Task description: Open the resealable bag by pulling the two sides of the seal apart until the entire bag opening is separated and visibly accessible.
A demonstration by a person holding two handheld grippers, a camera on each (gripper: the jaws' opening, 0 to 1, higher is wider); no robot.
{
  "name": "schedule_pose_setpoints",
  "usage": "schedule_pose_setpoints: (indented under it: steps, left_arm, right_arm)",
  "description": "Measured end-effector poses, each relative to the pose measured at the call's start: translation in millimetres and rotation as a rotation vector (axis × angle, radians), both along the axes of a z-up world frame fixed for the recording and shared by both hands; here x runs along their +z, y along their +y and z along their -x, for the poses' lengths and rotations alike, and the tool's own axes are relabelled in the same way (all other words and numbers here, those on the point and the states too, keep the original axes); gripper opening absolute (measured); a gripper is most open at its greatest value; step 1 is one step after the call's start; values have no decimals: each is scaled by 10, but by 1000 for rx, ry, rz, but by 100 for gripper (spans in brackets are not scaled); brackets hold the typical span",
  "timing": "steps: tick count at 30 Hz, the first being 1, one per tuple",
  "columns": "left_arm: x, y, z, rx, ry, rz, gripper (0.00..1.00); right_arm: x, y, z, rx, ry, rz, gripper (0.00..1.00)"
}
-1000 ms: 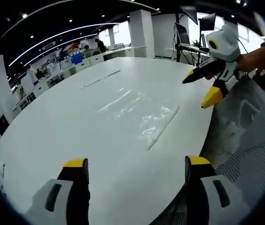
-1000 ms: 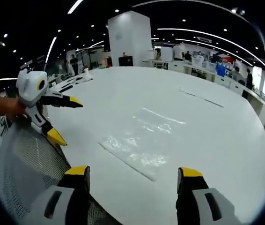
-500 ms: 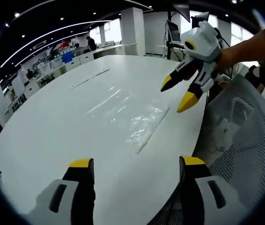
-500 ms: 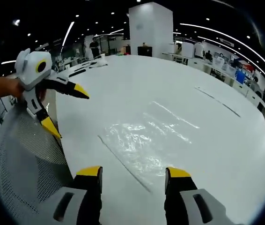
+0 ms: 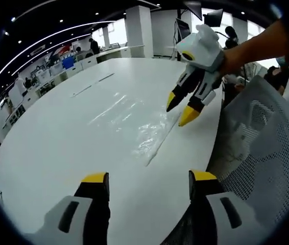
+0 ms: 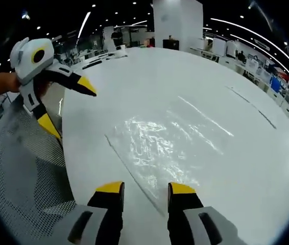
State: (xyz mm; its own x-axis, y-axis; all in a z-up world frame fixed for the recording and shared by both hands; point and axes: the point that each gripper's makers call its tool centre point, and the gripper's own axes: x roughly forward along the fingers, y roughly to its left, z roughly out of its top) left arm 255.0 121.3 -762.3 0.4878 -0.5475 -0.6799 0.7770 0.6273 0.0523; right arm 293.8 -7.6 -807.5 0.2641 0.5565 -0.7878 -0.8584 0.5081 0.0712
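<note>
Resealable bag point(image 5: 134, 120) flat on white table point(image 5: 57, 148), seal edge facing chair point(image 5: 259, 148). Right gripper point(image 6: 143, 188) jaws narrowly apart above seal, gripping nothing. Left gripper point(image 5: 147, 177) wide open, empty, hovering nearby.

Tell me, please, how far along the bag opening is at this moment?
Done: nothing; the resealable bag lies flat on the table, seal line unbroken. In hand: the right gripper, open, hovers at the seal's end; the left gripper is open beside it. Left: grip and pull apart.
</note>
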Motion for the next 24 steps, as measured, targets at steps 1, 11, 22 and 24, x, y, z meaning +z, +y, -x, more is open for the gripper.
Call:
schedule_pose_setpoints:
  steps: [1,11,22,24]
  left_arm:
    - [-1,-5,0,-5,0,-4,60]
    - [43,12,-38,-13,-2,-8,57]
    - [19,-77,-40,-53,3,-17,54]
    - [8,-95,-32,-61,7,-19,54]
  right_arm:
    - [-9,3,0,0,14,1,26]
    - [-108,-23,27,209,-11,130,17]
    - [-112,-27,76,335,-33,164,9]
    - [-116,-26,87,347,-38,164,7]
